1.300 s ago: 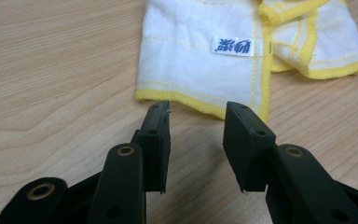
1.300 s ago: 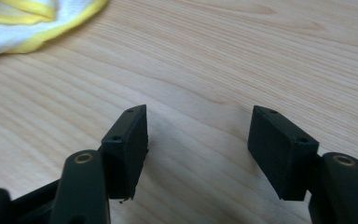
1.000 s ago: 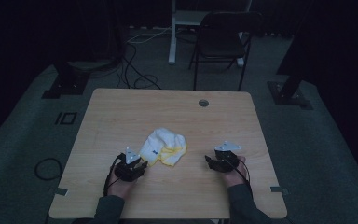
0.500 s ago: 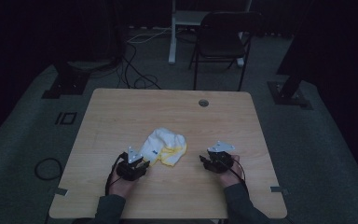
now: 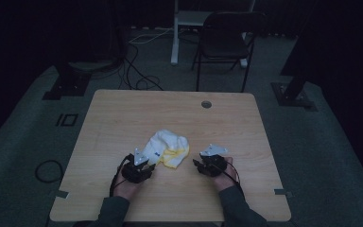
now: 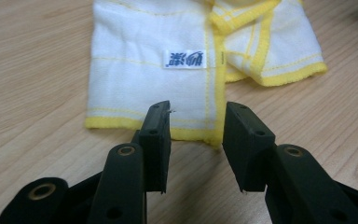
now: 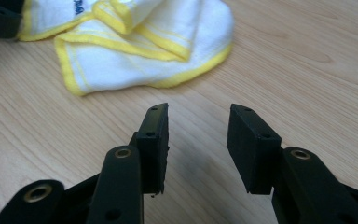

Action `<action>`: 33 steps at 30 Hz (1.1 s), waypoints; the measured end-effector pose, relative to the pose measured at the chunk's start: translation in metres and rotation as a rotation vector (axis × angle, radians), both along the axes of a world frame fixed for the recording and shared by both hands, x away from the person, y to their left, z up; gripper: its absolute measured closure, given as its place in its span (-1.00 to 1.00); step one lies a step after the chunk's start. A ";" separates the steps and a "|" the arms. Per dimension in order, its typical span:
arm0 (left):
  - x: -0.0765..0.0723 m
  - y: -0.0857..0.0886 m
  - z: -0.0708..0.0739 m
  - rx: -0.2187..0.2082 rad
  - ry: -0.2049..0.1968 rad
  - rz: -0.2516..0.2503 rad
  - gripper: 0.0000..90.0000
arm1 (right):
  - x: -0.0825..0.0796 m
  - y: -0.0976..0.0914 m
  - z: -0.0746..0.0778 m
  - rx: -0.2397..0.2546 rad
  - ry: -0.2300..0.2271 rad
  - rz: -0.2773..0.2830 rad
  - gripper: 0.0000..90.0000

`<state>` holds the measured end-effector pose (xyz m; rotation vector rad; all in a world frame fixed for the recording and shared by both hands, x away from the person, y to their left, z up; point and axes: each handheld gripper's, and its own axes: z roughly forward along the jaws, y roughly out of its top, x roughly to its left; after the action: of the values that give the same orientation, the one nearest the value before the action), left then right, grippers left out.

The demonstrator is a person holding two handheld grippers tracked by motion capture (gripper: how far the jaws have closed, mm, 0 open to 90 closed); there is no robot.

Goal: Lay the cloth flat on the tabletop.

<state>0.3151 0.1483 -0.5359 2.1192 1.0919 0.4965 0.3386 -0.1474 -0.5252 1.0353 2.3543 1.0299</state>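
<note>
Here, at the near edge of one wooden table (image 5: 123,113), a seated person's two forearms reach in, each hand wrapped around one black two-jaw gripper. The left gripper (image 6: 196,128) sits low over the tabletop with its two jaws spread apart and nothing pinched between them; the yellow hem of the cloth lies just beyond its tips, and whether they touch it cannot be told. The right gripper (image 7: 198,126) hovers near the cloth's other side, its two jaws parted over bare wood; they have just been closing, with nothing between them. Each gripper carries one grey three-cornered plate on top and trails one cable back toward the person.

Between the two tools lies a single crumpled white cloth (image 5: 167,148) with yellow stitched edging, resting on the near half of the table, a little left of centre. In the left gripper view one small white label (image 6: 185,59) with blue characters shows on its flat panel, and several folds bunch up at the far end.

Farther along the tabletop there is one round grommet hole (image 5: 206,104). Beyond the table stand one dark folding chair (image 5: 227,42) and, just left of it, one pale post (image 5: 175,33), with loose cables (image 5: 137,71) snaking across the dim carpet.
</note>
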 end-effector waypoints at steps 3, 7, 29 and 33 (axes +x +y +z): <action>0.000 -0.002 -0.001 0.008 0.004 -0.008 0.37 | 0.001 0.005 0.001 -0.001 -0.006 0.011 0.32; 0.001 -0.005 -0.003 0.014 0.008 -0.013 0.36 | 0.003 0.012 0.005 0.001 -0.013 0.023 0.33; 0.006 -0.008 -0.003 0.018 0.019 -0.002 0.53 | -0.001 0.061 -0.002 -0.012 -0.004 0.141 0.21; 0.009 -0.006 -0.002 0.017 0.019 0.012 0.75 | 0.000 0.069 -0.007 -0.022 0.005 0.154 0.12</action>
<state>0.3237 0.1423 -0.5382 2.1375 1.1160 0.4941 0.3384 -0.0786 -0.5319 0.8605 2.4760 1.0542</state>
